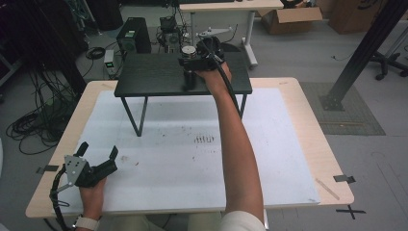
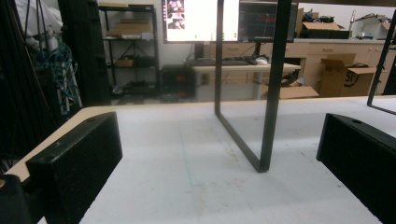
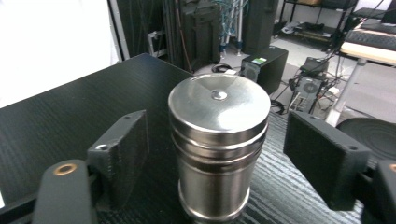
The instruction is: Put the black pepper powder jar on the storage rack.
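Note:
A steel canister point(image 3: 218, 149) with a flat lid stands upright near the far edge of a small black side table point(image 1: 154, 77). My right gripper point(image 3: 219, 151) is open around it, one jaw on each side with a gap to the metal on both. In the high view, that right gripper point(image 1: 188, 67) reaches out over the side table, and the canister point(image 1: 188, 50) shows just beyond it. My left gripper point(image 1: 99, 150) rests open on the white mat point(image 1: 183, 163) at the near left, nothing between its jaws. The left gripper point(image 2: 219, 154) faces a black leg frame point(image 2: 268, 116) of the side table.
The side table stands on the far part of the mat, on a wooden table point(image 1: 312, 144). On the floor beyond are a computer tower point(image 1: 133, 36), cables point(image 1: 29, 125), a white desk point(image 1: 231, 7) and a cardboard box point(image 1: 288, 19). A black post point(image 1: 365, 48) slants at the right.

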`<state>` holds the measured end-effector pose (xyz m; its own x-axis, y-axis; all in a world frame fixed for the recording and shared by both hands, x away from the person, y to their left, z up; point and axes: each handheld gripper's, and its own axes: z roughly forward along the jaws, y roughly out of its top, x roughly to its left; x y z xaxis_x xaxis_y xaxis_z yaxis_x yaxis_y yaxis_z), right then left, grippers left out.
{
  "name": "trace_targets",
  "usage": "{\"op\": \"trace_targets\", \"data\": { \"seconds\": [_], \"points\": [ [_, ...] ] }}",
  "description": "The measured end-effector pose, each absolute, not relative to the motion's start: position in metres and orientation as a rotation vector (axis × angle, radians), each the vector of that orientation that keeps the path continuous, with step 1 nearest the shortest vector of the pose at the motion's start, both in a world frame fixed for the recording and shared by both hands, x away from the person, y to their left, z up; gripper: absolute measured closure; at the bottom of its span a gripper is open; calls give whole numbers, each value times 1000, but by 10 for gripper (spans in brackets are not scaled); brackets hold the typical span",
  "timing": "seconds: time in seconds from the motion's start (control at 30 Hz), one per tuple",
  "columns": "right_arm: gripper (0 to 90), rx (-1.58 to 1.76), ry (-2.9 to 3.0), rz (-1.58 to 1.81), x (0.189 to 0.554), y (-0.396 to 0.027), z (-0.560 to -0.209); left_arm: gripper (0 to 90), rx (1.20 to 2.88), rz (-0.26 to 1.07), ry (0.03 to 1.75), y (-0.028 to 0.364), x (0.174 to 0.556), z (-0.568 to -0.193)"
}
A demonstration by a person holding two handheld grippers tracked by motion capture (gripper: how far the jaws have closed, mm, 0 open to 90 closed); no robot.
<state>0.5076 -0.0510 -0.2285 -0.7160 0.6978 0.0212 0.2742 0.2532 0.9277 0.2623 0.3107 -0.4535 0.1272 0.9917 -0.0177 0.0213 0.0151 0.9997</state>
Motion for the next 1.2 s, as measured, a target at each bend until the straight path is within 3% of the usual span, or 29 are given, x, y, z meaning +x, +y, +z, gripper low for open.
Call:
{"op": "trace_targets", "data": {
  "seconds": [0.53, 1.2],
  "points": [
    [33, 864, 2082, 1553, 485, -63, -218, 5, 1277, 1095, 1137, 311, 262, -453],
    [0, 784, 1979, 1661, 427, -103, -222, 5, 1276, 1095, 1137, 311, 262, -454]
  ]
}}
